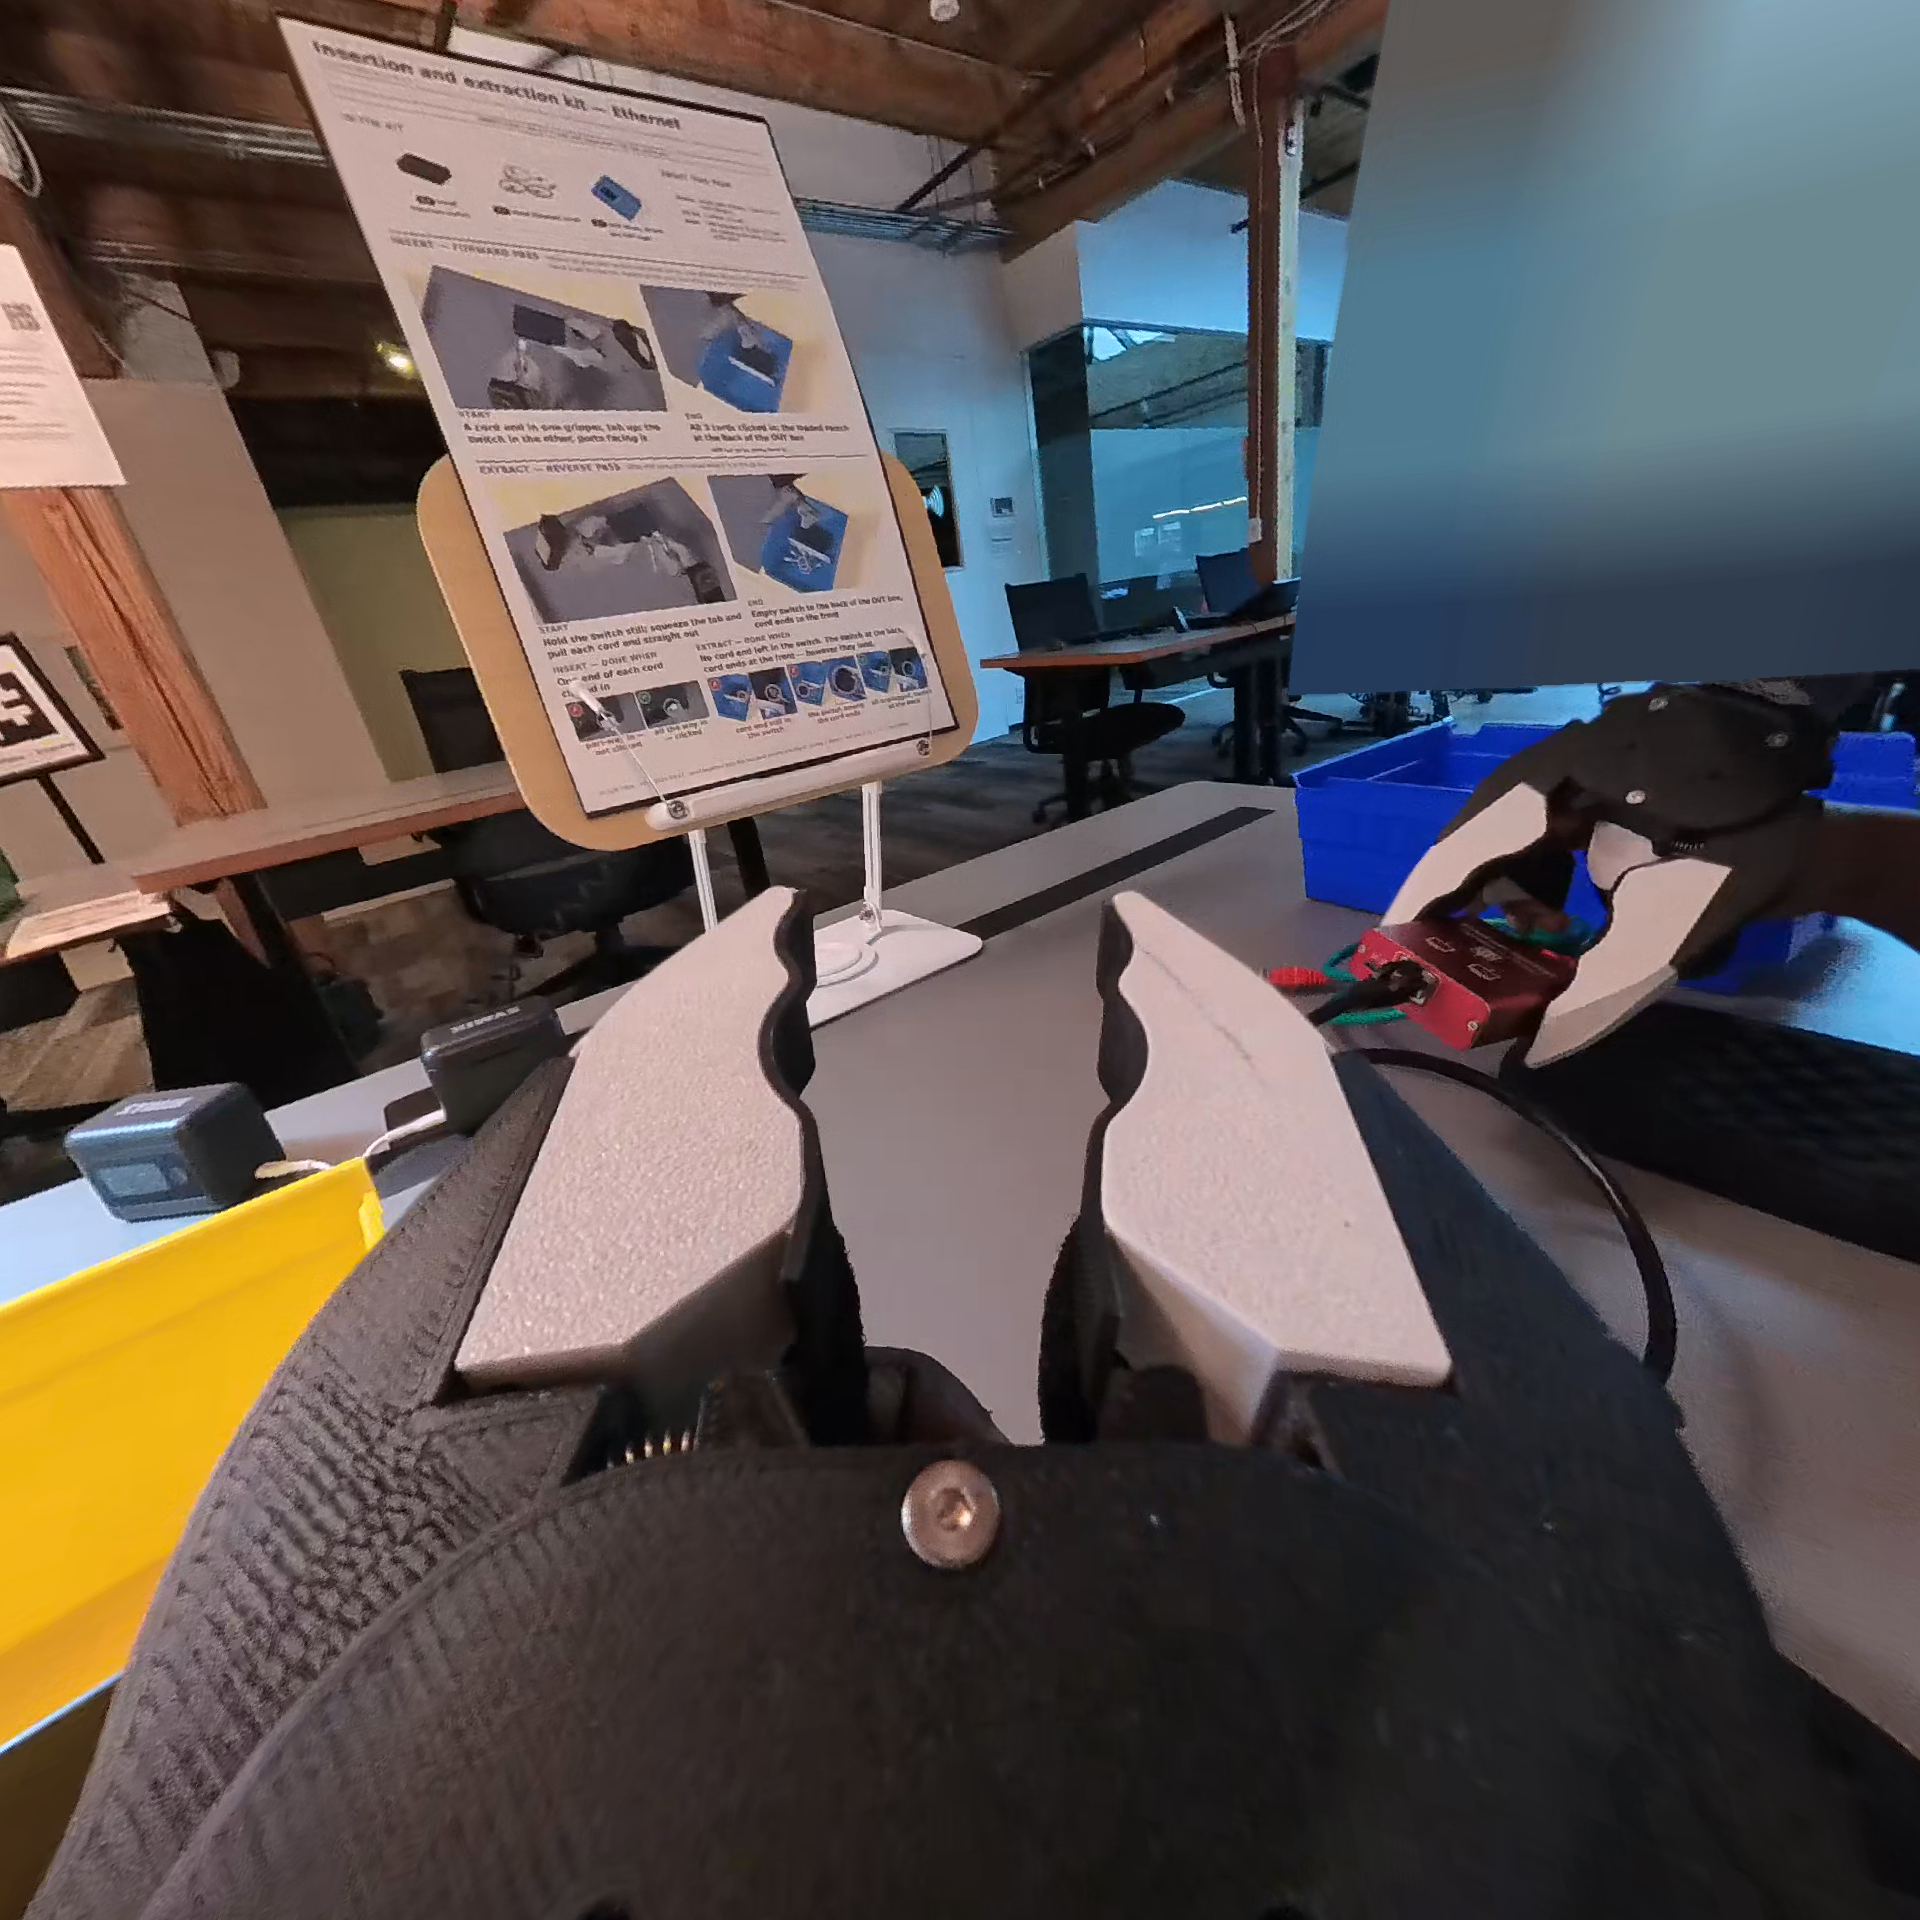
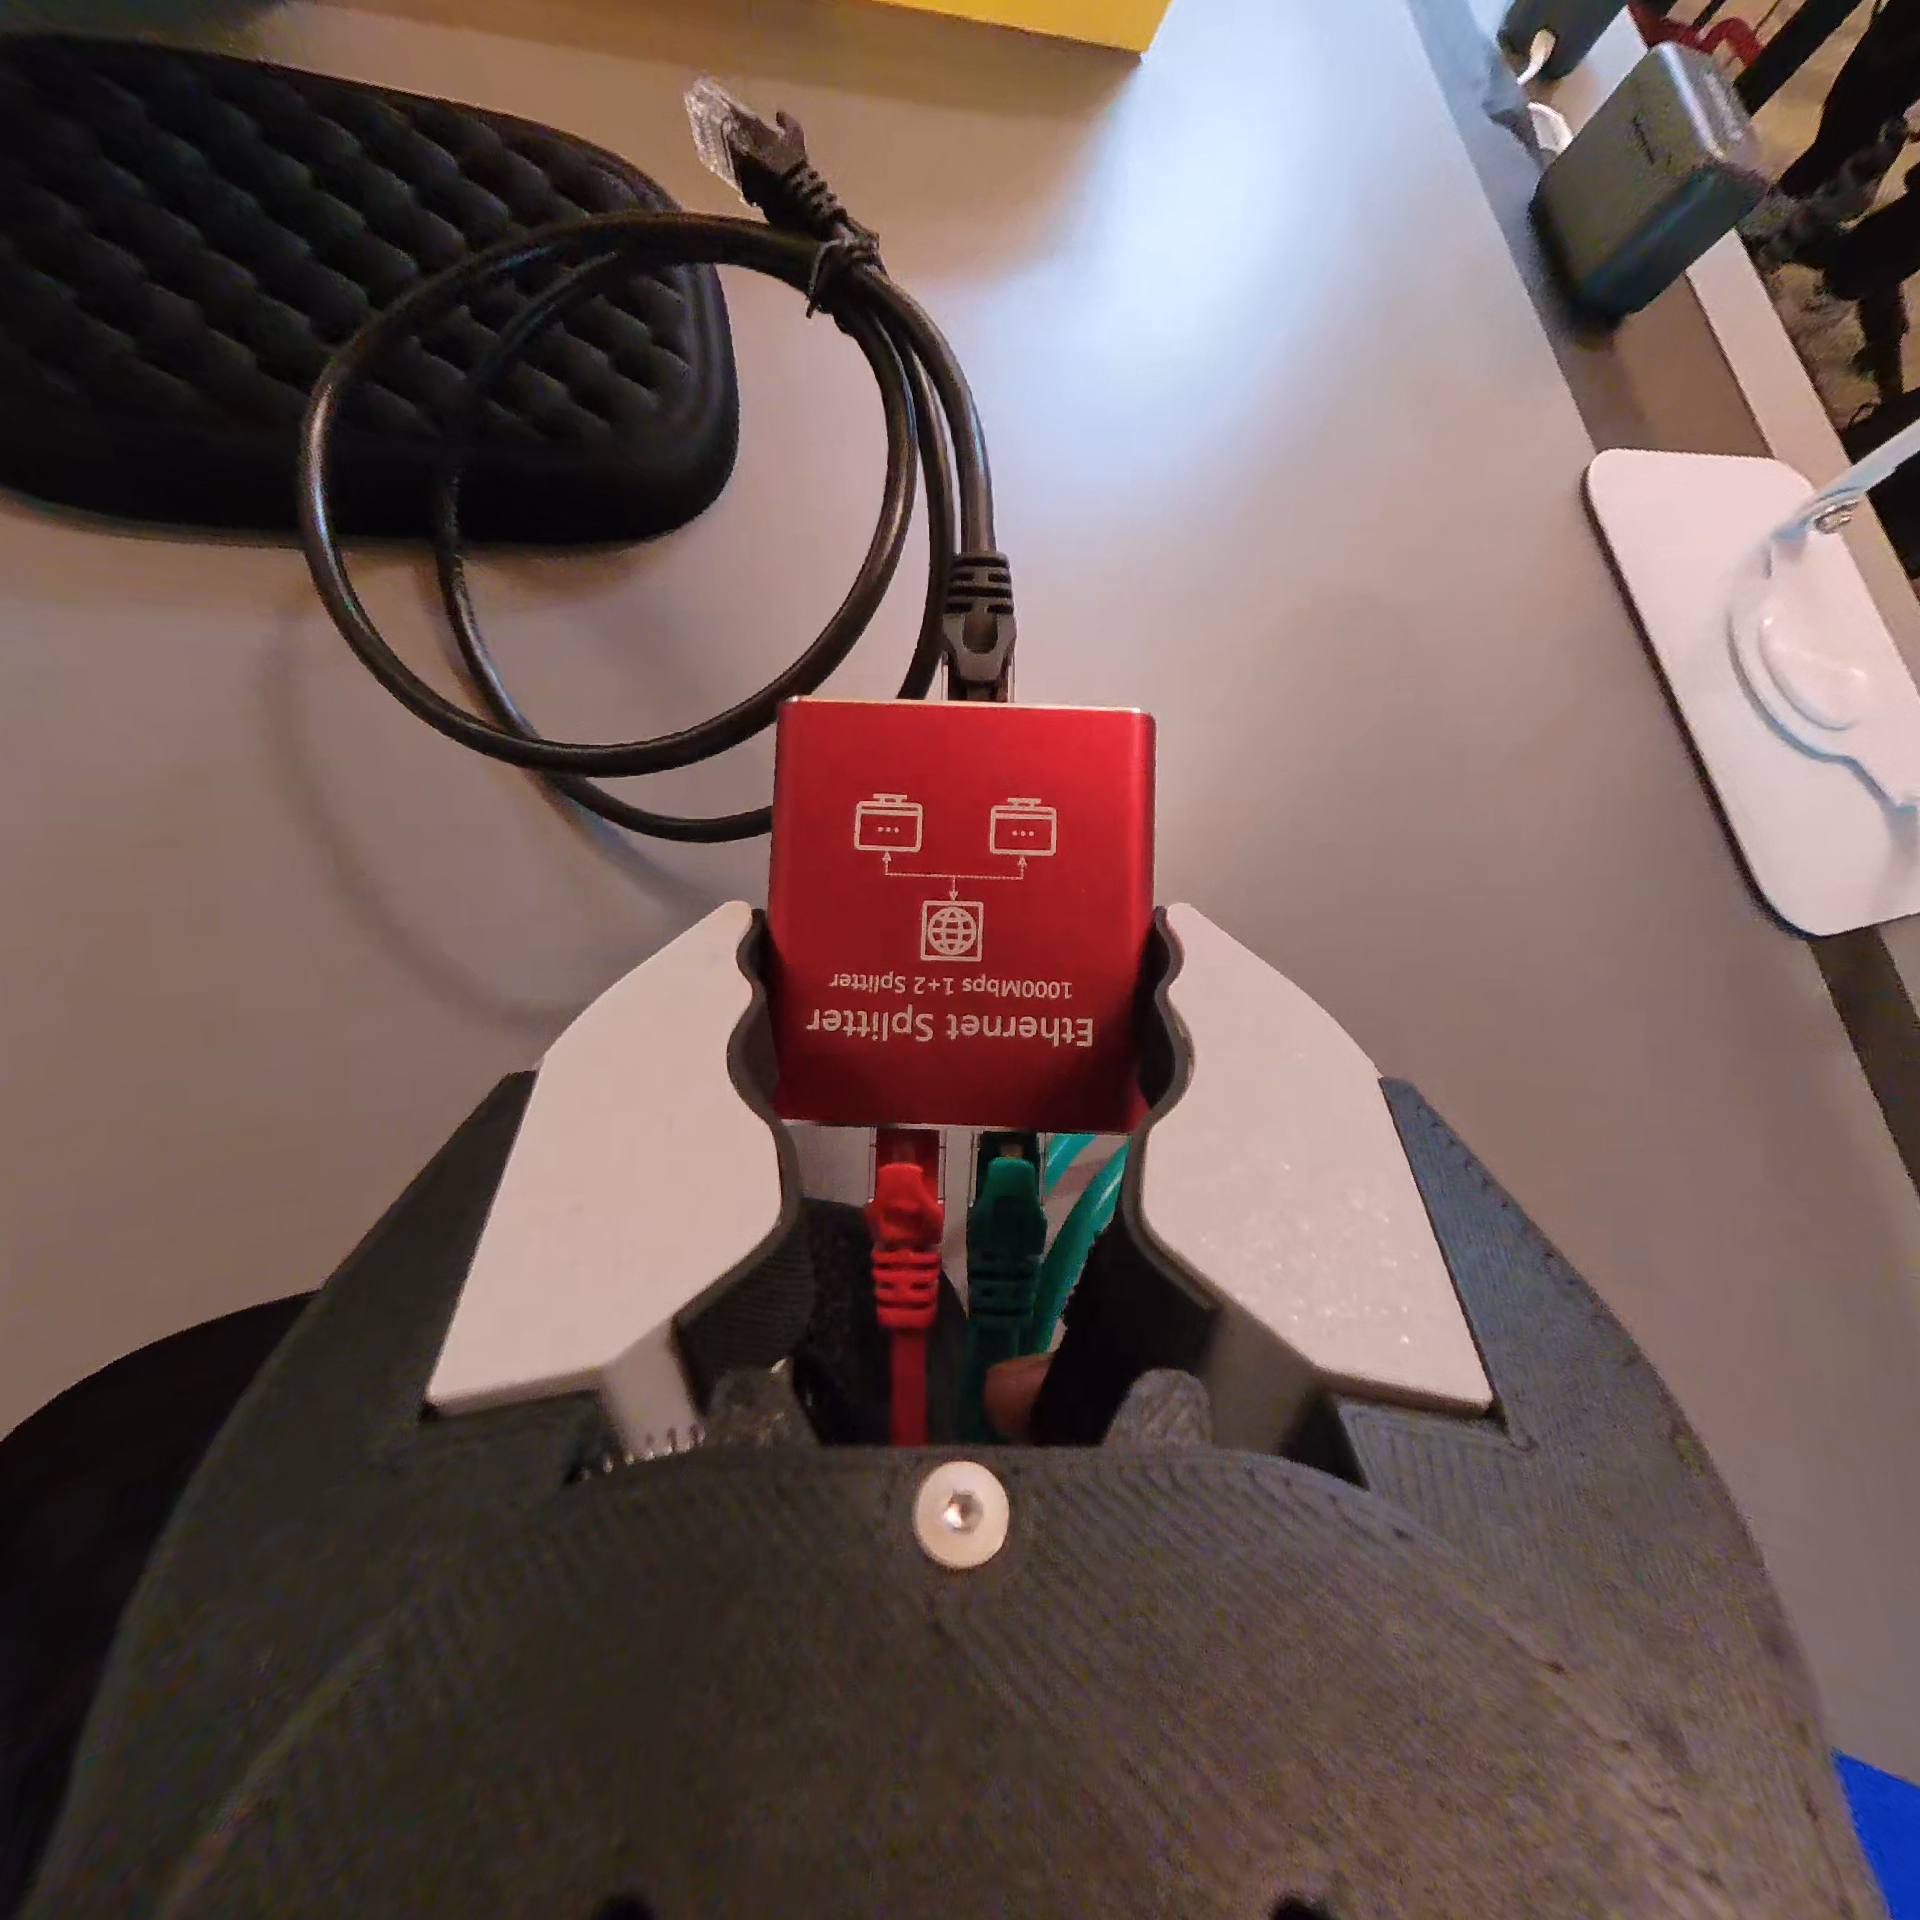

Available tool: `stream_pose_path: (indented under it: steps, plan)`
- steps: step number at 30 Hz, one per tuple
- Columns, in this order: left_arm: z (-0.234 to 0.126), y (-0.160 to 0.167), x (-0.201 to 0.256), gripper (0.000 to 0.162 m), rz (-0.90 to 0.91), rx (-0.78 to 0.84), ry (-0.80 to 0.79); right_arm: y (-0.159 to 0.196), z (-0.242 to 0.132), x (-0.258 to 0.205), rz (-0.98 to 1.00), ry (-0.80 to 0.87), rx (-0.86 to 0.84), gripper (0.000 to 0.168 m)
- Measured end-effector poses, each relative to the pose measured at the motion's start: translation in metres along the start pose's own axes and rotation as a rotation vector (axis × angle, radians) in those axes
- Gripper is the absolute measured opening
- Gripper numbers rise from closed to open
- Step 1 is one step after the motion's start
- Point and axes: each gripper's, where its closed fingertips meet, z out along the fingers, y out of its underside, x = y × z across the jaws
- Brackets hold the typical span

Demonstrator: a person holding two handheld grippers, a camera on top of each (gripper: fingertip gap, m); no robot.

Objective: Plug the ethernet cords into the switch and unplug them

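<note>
Grey bench (image 2: 1299,416) under timber ceiling beams (image 1: 1039,94) carried my rig: right fingers (image 2: 956,997) clamped the red switch (image 2: 961,914) with red, green and black cords plugged in, left fingers (image 1: 951,966) wide, empty.

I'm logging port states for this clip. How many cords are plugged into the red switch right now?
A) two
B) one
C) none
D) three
D: the red switch, clamped in the right tongs, has the black cord in its far side and the red cord and green cord in its near side.
</note>
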Motion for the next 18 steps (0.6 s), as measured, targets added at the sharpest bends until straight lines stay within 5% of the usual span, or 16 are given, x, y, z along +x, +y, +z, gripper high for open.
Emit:
stream_pose_path:
  steps: [9, 18]
  plan:
    - [0.014, 0.011, 0.025, 0.050, 0.061, -0.037, 0.079, -0.034, -0.039, 0.032, -0.134, 0.273, 0.059, 0.069]
    - [0.044, 0.050, 0.075, 0.049, 0.015, -0.079, 0.213, -0.061, -0.171, 0.107, -0.144, 0.817, 0.129, 0.069]
